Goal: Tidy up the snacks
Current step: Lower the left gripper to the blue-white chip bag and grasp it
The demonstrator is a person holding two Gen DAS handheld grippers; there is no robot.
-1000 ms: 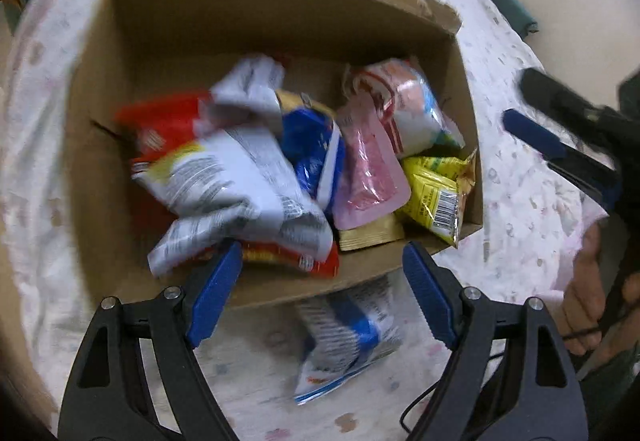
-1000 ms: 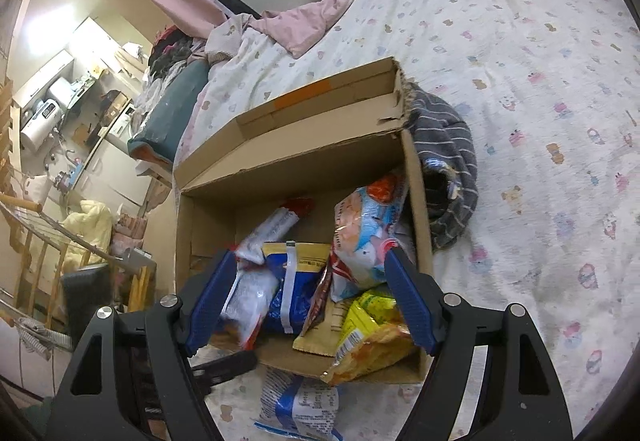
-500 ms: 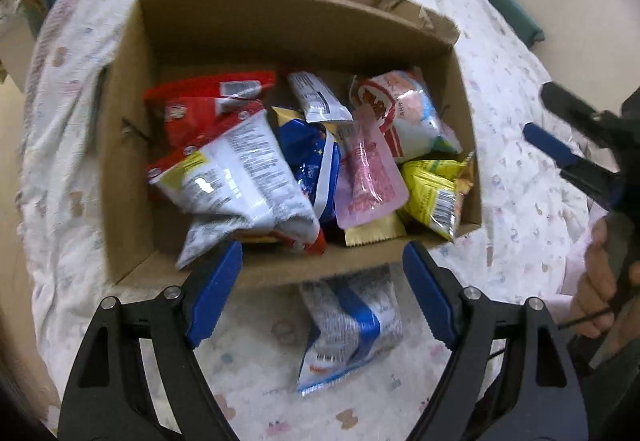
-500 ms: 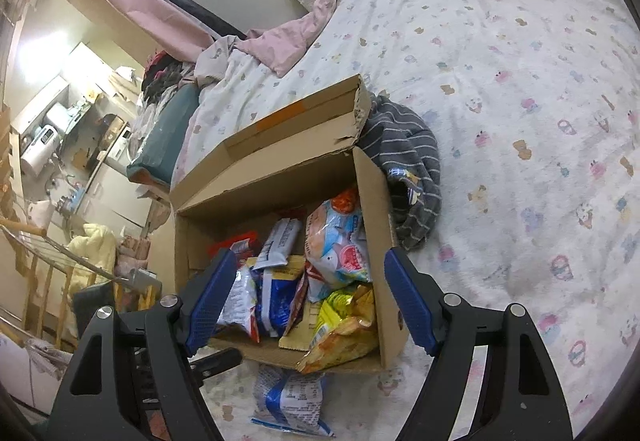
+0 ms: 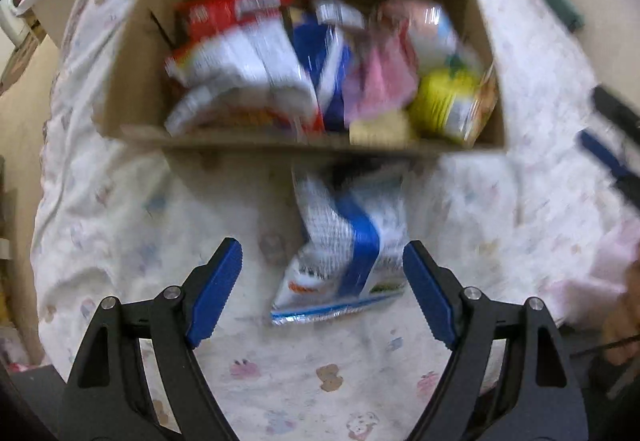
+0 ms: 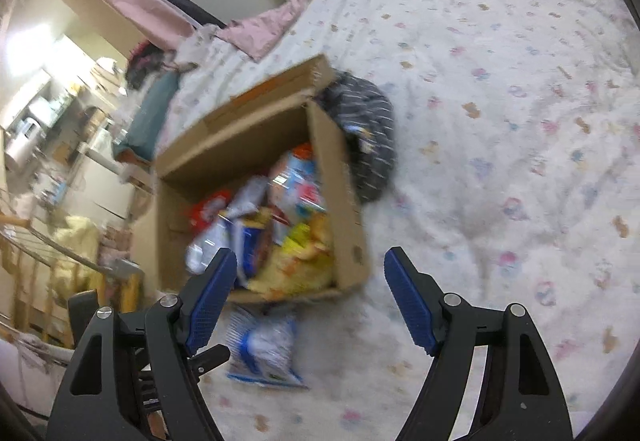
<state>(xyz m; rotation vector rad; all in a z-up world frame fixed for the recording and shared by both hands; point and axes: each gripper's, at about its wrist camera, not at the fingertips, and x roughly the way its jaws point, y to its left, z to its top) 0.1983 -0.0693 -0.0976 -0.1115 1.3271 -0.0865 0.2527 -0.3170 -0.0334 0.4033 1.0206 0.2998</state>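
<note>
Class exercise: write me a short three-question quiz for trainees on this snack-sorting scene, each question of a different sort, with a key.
1. True or false: the blue-and-white snack bag lies inside the cardboard box.
2. Which garment lies against the box's side on the bedspread? A) striped dark cloth B) red towel C) yellow sock
3. Fill in: the left gripper has its jaws ___ and holds nothing.

Key: 1 false, it lies on the bedspread before the box; 2 A; 3 open.

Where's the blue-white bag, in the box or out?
Out. The bag lies on the bedspread just in front of the box.
</note>
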